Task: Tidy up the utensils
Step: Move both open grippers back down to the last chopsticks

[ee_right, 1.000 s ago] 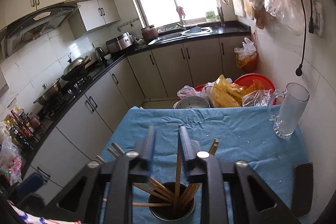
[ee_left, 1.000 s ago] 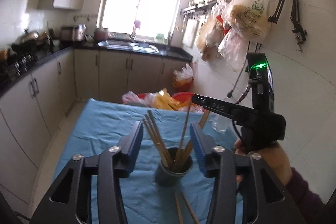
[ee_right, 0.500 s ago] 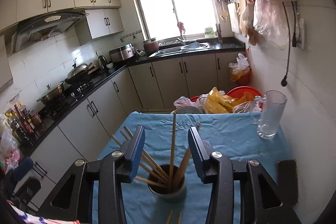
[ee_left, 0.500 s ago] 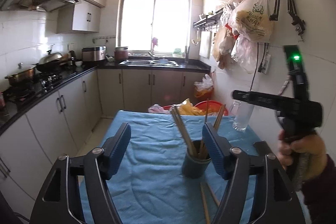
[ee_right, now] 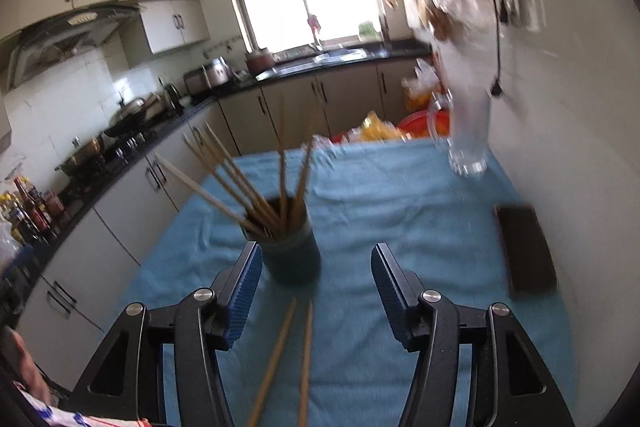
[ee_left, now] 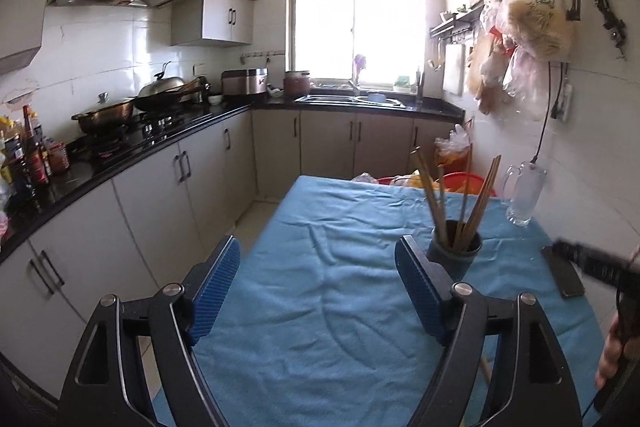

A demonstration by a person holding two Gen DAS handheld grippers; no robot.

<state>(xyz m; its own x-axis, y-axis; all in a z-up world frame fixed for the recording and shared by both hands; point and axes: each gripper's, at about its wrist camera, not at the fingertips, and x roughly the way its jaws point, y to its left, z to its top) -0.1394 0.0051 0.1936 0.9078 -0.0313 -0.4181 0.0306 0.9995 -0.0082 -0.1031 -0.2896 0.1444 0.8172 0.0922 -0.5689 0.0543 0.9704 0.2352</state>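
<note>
Two chopsticks (ee_right: pixel 288 355) lie flat on the cloth (ee_right: pixel 400 211), long axes running toward the cup (ee_right: pixel 294 259), between the empty, opening right gripper (ee_right: pixel 314 291) jaws. Left gripper (ee_left: pixel 318 291) jaws are also opening, empty; the cup stands beyond its right finger.

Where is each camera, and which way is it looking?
Left wrist: sits on the left gripper, looking along its empty, opening jaws over the blue cloth toward the window; a hand shows at right.
Right wrist: sits on the right gripper, jaws opening, over two loose chopsticks.
Both see the chopstick cup and the glass mug.
</note>
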